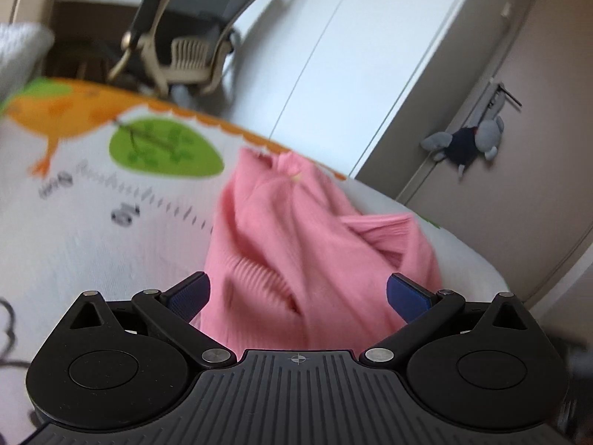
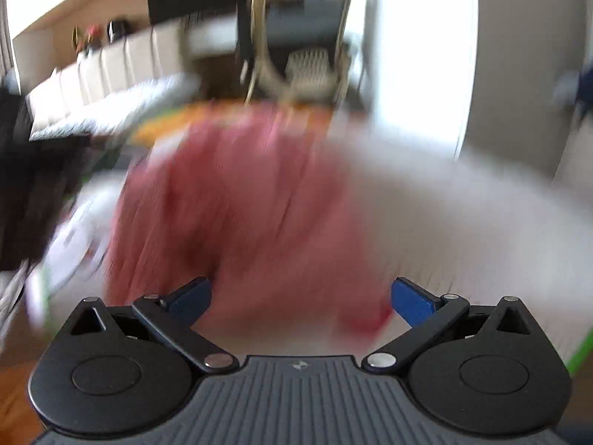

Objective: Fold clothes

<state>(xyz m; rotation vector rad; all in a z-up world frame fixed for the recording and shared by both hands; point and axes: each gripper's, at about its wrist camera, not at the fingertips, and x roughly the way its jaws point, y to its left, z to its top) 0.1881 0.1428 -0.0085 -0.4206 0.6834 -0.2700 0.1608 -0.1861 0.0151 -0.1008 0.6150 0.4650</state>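
- Left wrist view: the left gripper [image 1: 298,296] has its two blue-padded fingers [image 1: 189,294] spread wide, with nothing between them.
- Just beyond the parted fingers lies a pink knitted sweater [image 1: 296,230], crumpled in a heap with ribbed folds showing.
- The sweater rests on a white play mat [image 1: 92,222] printed with an orange bird [image 1: 52,107], a green leaf [image 1: 163,148] and an orange scalloped border.
- Behind the mat stands an office chair [image 1: 192,29] with a beige frame and dark mesh back, next to a white wardrobe [image 1: 352,37].
- To the right, a grey and dark plush toy [image 1: 467,141] hangs from the handle of a beige door [image 1: 537,74].
- A light-coloured piece of fabric [image 1: 18,48] shows at the far left edge; it is too blurred to say what it is.
- Right wrist view: heavily blurred. The right gripper [image 2: 300,300] likewise has its blue fingers [image 2: 411,302] wide apart and empty.
- The sweater [image 2: 229,215] appears here as a reddish-pink smear ahead of the fingers, lying on the mat [image 2: 463,230].
- The same chair [image 2: 300,37] stands beyond the sweater, with a low row of pale cabinets [image 2: 92,66] at the left.
- Wooden floor [image 2: 15,400] shows at the lower left corner.
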